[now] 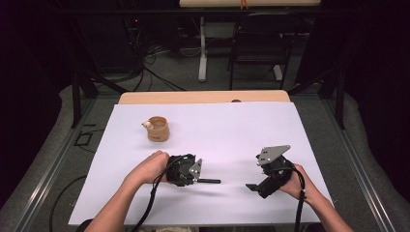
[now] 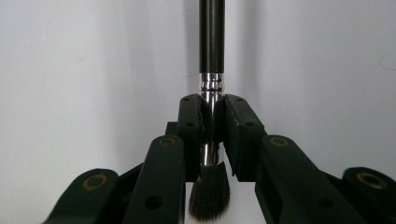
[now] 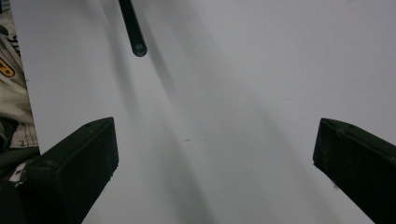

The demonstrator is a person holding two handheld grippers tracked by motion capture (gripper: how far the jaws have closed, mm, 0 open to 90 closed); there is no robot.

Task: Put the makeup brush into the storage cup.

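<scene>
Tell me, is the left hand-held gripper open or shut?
Shut: its jaws clamp the silver collar of the black-handled makeup brush, bristles toward the camera.

The makeup brush (image 2: pixel 211 46) had a glossy black handle, polished metal ferrule and dark bristles; the table cover (image 1: pixel 232 130) looked matt white.

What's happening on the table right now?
Left hand-held gripper shut on makeup brush, handle pointing out. Right hand-held gripper open, holding nothing. Cup stands apart, nothing between.

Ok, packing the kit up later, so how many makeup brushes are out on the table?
1. The brush is clamped by its metal ferrule in the left gripper, handle pointing toward the right gripper. The wooden cup could hide more.
</scene>
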